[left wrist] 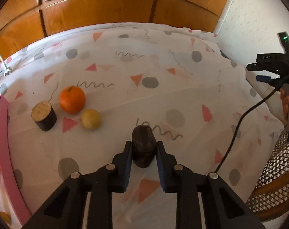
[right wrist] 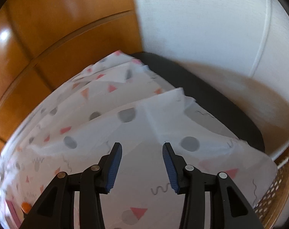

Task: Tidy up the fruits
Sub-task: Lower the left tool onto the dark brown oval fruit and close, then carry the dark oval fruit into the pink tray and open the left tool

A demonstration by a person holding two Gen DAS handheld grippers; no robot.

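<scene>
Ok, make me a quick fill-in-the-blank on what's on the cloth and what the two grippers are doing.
1. The left gripper is shut on a ____ coloured fruit.
2. The yellow fruit lies just below the ____.
3. The right gripper is ____, with nothing between its jaws.
4. The tray rim at the left edge is ____.

Missing words: dark; orange; open; pink
</scene>
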